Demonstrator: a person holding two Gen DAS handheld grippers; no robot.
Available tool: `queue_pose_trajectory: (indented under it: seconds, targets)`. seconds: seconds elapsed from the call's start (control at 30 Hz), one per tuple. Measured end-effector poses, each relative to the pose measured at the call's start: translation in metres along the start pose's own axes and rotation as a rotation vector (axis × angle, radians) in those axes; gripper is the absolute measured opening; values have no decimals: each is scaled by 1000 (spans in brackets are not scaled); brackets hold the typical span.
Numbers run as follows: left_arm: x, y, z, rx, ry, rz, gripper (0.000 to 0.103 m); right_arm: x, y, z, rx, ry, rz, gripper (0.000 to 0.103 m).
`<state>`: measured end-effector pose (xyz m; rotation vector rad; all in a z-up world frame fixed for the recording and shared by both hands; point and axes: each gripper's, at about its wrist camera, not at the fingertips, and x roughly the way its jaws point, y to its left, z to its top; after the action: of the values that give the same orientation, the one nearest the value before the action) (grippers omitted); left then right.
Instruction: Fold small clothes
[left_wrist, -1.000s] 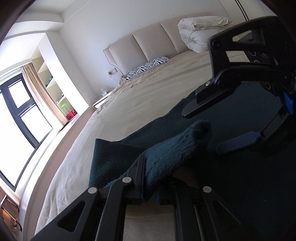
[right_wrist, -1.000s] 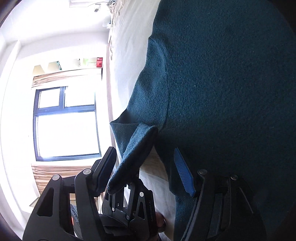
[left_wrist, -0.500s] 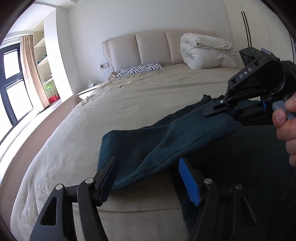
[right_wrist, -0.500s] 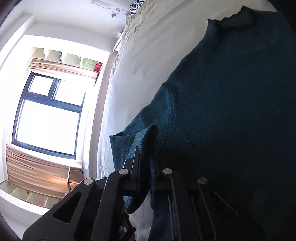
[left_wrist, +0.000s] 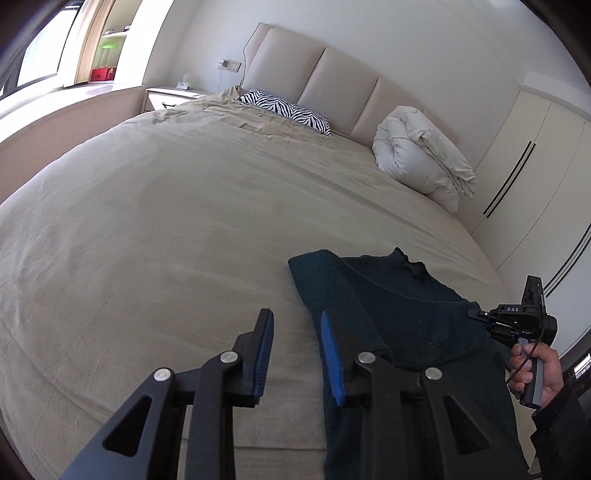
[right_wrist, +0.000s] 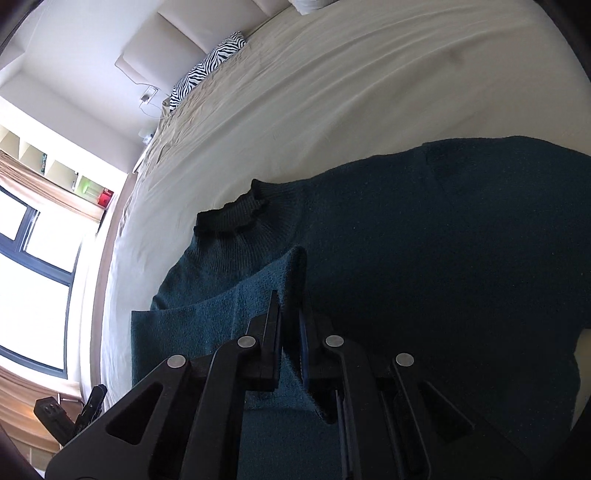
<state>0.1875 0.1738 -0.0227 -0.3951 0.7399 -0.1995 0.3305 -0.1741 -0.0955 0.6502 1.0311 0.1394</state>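
Sweater (right_wrist: 424, 240), dark teal, lies flat on the beige bed (left_wrist: 184, 221) near its foot edge, one sleeve (right_wrist: 236, 306) folded across the body. Right gripper (right_wrist: 290, 317) is clamped on that sleeve's end. Left gripper (left_wrist: 295, 354) hangs above the bedsheet, fingers apart, holding nothing

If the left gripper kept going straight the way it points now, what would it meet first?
Probably the beige bedsheet: the open left gripper points past the left edge of the teal sweater, though depth is unclear.
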Motion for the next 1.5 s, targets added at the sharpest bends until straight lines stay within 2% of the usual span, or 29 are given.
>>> queue_pose_trajectory:
  seconds: [0.1,0.4,0.7,0.87,1.07,1.23,1.3,1.37,1.4,1.5]
  targets:
    - [15,-7,6,1,17,-25,29,0,-28,8,5,1,-31,7]
    - [51,-21,13,-34,56,-86,29,2,-34,7,4,-15,-72,7]
    - [71,-25,19,-41,83,-100,29,-9,-56,9,34,-28,-95,7]
    - [81,-25,21,-48,93,-112,29,0,-59,13,38,-24,-106,7]
    - [103,-22,25,-90,122,-170,29,3,-70,14,66,-21,-95,7]
    - [142,-16,30,-131,194,-229,29,8,-76,13,86,-14,-65,7]
    - [161,-8,33,-153,225,-213,29,9,-78,13,90,-13,-51,7]
    - [177,-2,34,-163,255,-201,21,8,-80,13,91,-14,-39,7]
    - [182,0,35,-167,260,-198,11,8,-81,13,91,-14,-33,7]
    - [181,3,32,-161,257,-217,8,9,-85,12,100,-15,-8,7]
